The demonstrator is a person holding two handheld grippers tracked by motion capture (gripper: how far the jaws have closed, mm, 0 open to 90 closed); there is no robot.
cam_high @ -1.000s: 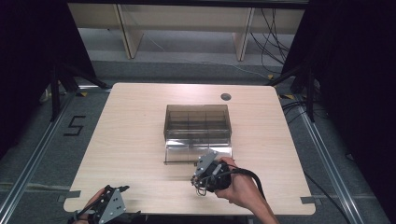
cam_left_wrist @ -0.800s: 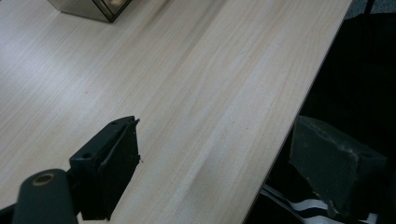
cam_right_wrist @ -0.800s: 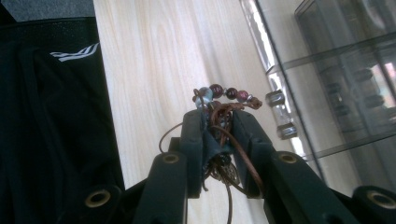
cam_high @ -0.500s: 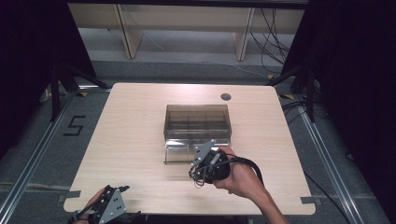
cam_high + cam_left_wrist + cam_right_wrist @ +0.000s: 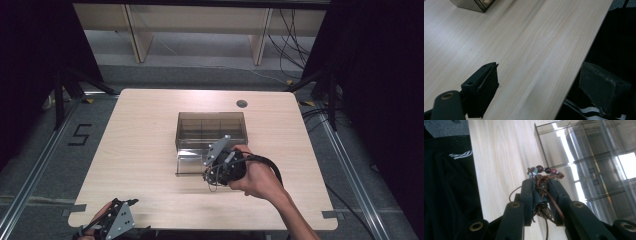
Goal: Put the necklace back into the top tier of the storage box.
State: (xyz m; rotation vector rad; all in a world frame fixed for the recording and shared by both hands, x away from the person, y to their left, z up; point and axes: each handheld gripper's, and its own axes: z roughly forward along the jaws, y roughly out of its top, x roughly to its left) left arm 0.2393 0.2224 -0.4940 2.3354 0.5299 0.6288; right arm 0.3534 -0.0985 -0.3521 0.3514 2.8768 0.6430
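Over the table [image 5: 150, 150], beside the clear divided box [image 5: 211, 129], I am holding my right gripper [image 5: 541, 187] clamped on a beaded cord bracelet [image 5: 545, 171], seemingly for boxing, while my left gripper [image 5: 539, 87] is idling wide open and empty at the near edge.

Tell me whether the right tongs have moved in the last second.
Yes. In the high view the right tongs, shut on a beaded cord, have shifted forward, closer to the clear divided box, than a second ago.
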